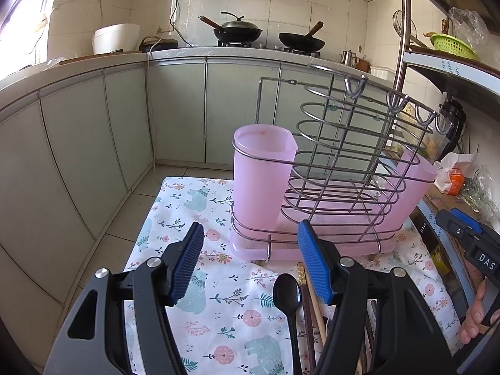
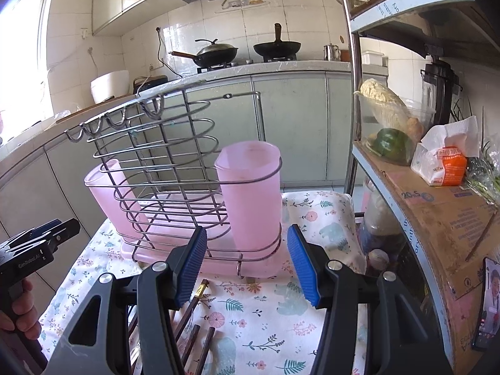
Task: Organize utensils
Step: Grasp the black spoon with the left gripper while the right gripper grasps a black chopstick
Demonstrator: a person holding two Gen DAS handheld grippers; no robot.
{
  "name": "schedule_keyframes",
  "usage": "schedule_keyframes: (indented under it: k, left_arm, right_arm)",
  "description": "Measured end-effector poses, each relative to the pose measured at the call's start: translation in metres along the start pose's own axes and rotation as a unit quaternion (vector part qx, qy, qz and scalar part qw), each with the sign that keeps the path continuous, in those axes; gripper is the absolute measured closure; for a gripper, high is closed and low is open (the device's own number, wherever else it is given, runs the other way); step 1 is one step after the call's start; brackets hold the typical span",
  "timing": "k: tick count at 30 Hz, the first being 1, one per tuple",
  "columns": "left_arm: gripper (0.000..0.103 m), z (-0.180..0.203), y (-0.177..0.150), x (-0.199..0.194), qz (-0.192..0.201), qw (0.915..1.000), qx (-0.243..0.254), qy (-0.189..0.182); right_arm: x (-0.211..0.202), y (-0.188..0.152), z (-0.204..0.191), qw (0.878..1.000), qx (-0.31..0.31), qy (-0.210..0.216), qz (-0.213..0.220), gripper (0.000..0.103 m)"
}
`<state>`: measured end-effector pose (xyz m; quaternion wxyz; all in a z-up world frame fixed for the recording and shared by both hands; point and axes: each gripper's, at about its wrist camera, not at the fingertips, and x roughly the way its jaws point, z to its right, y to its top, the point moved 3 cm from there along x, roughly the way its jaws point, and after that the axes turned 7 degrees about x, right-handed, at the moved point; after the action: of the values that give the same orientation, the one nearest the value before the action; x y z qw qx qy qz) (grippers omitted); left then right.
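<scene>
A wire utensil rack (image 1: 340, 156) with two pink plastic cups and a pink drip tray stands on a floral cloth (image 1: 218, 306). The left cup (image 1: 261, 181) is nearest my left gripper; the right cup (image 2: 250, 193) is nearest my right one. A black spoon (image 1: 287, 297) and brown chopsticks (image 1: 309, 306) lie on the cloth in front of the rack. My left gripper (image 1: 250, 262) is open and empty, just above the spoon and chopsticks. My right gripper (image 2: 247, 265) is open and empty, above the chopsticks (image 2: 190, 322). The rack also shows in the right wrist view (image 2: 162, 162).
A metal shelf unit (image 2: 406, 181) with a cardboard sheet, tissues, and bagged food stands close on the right. Green cabinets (image 1: 175, 106) and a counter with two woks run behind. A phone (image 2: 487, 306) leans at the far right. The cloth's left edge drops to tiled floor.
</scene>
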<state>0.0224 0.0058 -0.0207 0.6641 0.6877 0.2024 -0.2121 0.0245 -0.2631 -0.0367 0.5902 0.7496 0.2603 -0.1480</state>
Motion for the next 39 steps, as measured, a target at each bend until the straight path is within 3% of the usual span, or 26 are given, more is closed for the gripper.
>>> schedule_keyframes:
  k: [5, 9, 11, 16, 18, 20, 22, 30, 34, 39]
  left_arm:
    - [0.040, -0.007, -0.003, 0.005, -0.015, 0.9997, 0.000, -0.020]
    - [0.040, -0.013, -0.006, 0.013, -0.048, 0.9974, -0.005, -0.053]
    - [0.048, -0.014, -0.009, 0.018, -0.072, 0.9947, -0.006, -0.073]
    - [0.063, -0.015, -0.023, 0.034, -0.151, 0.9805, -0.021, -0.124]
    - [0.069, -0.013, -0.030, 0.041, -0.191, 0.9700, -0.034, -0.147]
    - [0.073, -0.008, -0.036, 0.049, -0.225, 0.9596, -0.037, -0.165]
    - [0.073, 0.000, -0.043, 0.056, -0.252, 0.9507, -0.035, -0.178]
    - [0.073, 0.023, -0.062, 0.077, -0.317, 0.9286, -0.019, -0.192]
    - [0.073, 0.032, -0.070, 0.084, -0.328, 0.9251, -0.011, -0.191]
    - [0.073, 0.040, -0.076, 0.091, -0.343, 0.9221, -0.001, -0.180]
  right_arm:
    - [0.007, -0.004, 0.005, 1.000, 0.005, -0.001, -0.024, 0.050]
    - [0.016, -0.009, 0.013, 0.998, 0.018, 0.005, -0.059, 0.050]
    - [0.022, -0.013, 0.017, 0.996, 0.032, 0.013, -0.084, 0.050]
    - [0.030, -0.025, 0.027, 0.988, 0.062, 0.032, -0.141, 0.055]
    - [0.034, -0.030, 0.030, 0.983, 0.074, 0.041, -0.163, 0.057]
    - [0.038, -0.037, 0.032, 0.976, 0.087, 0.050, -0.192, 0.059]
    - [0.043, -0.044, 0.033, 0.967, 0.098, 0.065, -0.227, 0.074]
    - [0.065, -0.074, 0.019, 0.926, 0.131, 0.120, -0.333, 0.082]
    - [0.076, -0.086, 0.012, 0.908, 0.150, 0.133, -0.368, 0.082]
    - [0.083, -0.092, 0.004, 0.904, 0.134, 0.120, -0.389, 0.086]
